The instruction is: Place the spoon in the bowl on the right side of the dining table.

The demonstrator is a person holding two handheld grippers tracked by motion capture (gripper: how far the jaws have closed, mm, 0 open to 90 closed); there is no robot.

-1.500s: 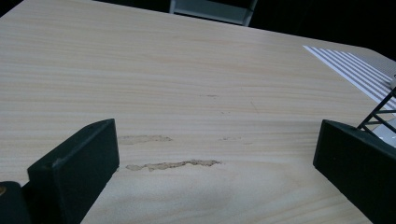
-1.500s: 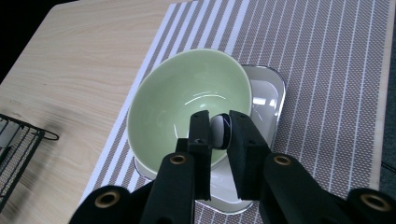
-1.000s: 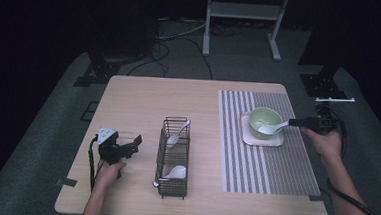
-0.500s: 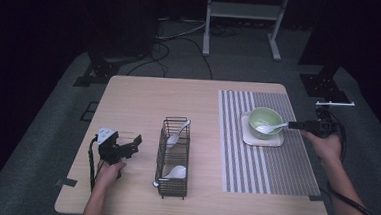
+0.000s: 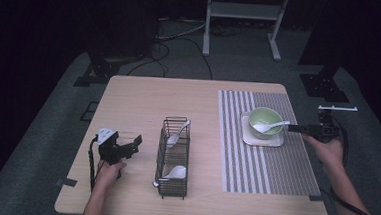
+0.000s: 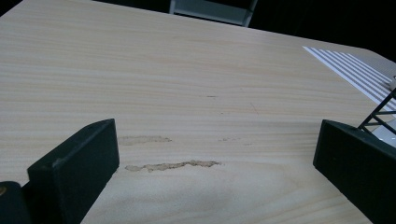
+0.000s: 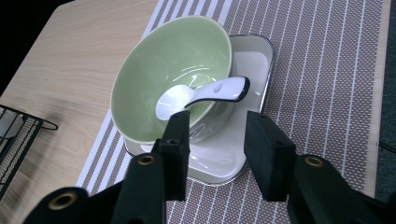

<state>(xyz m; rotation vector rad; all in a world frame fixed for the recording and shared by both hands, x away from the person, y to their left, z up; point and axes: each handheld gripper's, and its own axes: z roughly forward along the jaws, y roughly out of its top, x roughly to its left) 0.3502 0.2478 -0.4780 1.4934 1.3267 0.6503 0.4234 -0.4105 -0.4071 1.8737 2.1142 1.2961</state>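
High view, spoon (image 5: 267,126) in bowl (image 5: 264,121), handle toward right tool (image 5: 294,127)

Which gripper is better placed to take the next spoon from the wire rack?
Left. The left gripper sits open beside the wire rack; the right gripper is far off, by the green bowl.

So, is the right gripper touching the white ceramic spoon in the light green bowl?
Apart. In the right gripper view, the right gripper stands open, short of the white ceramic spoon, whose handle rests on the light green bowl rim.
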